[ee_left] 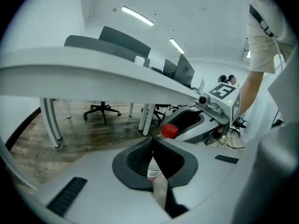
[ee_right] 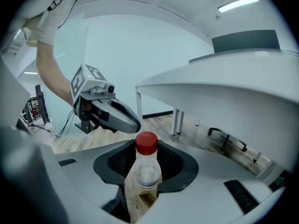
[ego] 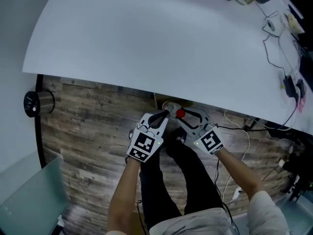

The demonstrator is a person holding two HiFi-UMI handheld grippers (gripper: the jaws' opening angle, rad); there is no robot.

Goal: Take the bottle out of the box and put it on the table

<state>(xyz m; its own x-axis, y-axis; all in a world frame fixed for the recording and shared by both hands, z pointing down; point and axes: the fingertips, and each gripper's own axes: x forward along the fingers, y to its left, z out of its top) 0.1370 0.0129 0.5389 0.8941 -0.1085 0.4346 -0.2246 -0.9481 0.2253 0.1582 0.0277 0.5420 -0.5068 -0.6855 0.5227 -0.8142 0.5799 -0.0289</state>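
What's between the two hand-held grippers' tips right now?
The clear plastic bottle with the red cap, between the left hand-held gripper and right hand-held gripper; shows in the head view and both gripper views.

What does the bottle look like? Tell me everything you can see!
The bottle is small and made of clear plastic, with a round red cap screwed on top. It stands cap up between the jaws of the right gripper, which squeeze its body below the neck. Its upper part looks see-through. Something brownish shows lower down, and I cannot tell whether that is drink or the floor behind it. It hangs in the air over the wooden floor, beside the white table.
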